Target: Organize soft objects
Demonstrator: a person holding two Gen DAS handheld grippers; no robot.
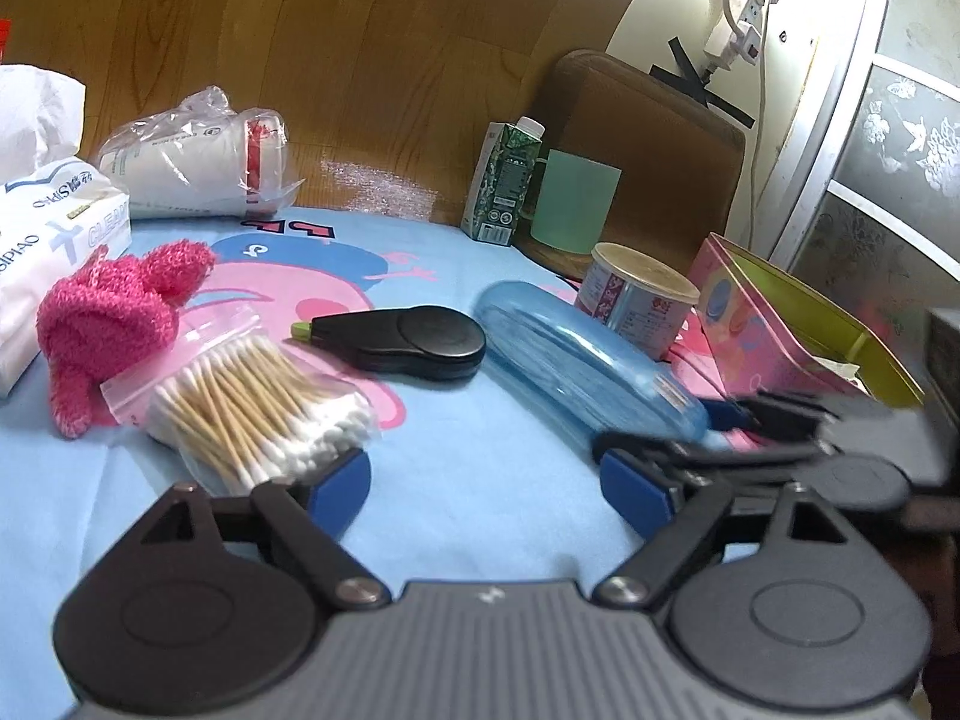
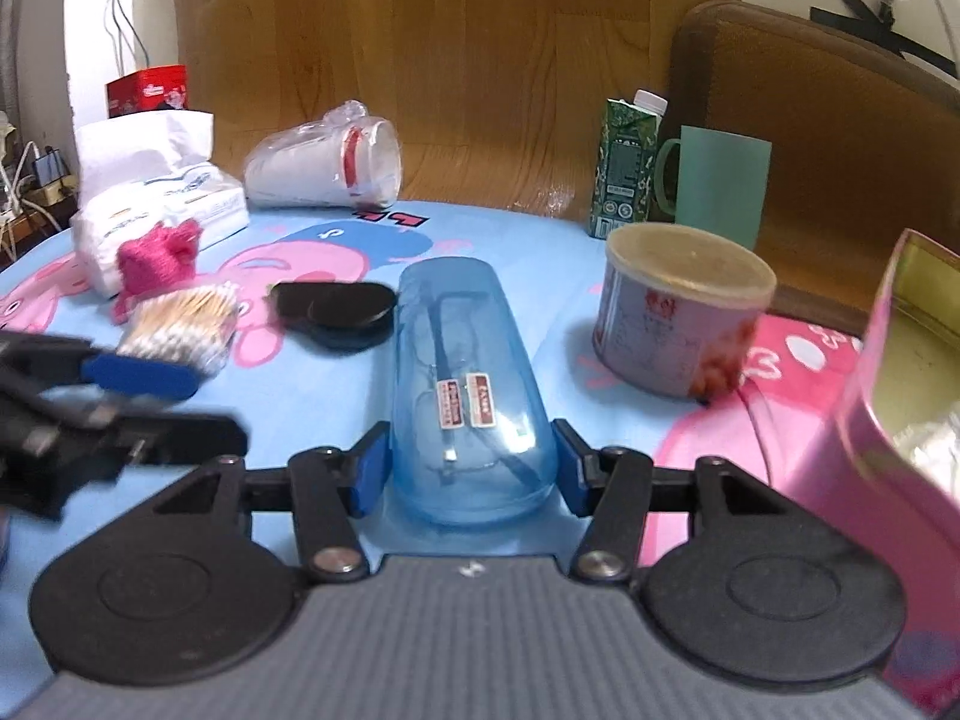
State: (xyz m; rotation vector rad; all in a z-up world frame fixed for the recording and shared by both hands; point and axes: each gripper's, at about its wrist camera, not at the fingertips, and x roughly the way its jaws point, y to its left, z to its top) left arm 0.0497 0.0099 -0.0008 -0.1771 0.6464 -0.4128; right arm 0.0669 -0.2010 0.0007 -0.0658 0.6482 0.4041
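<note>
A fuzzy pink knit item (image 1: 108,318) lies on the blue cartoon cloth (image 1: 468,468) at the left, next to a bag of cotton swabs (image 1: 252,402); it also shows in the right wrist view (image 2: 157,259). My left gripper (image 1: 486,480) is open and empty, its left finger beside the swab bag. My right gripper (image 2: 469,468) is open, its two pads on either side of the near end of a clear blue glasses case (image 2: 465,384), with small gaps. The case also shows in the left wrist view (image 1: 582,360).
A tissue pack (image 1: 42,252), bagged paper cups (image 1: 198,162), a black tape dispenser (image 1: 408,336), a round tin (image 2: 684,324), a green carton (image 2: 627,162), a mint mug (image 2: 717,192) and an open pink box (image 2: 888,420) stand around. A wooden board (image 2: 456,60) backs the table.
</note>
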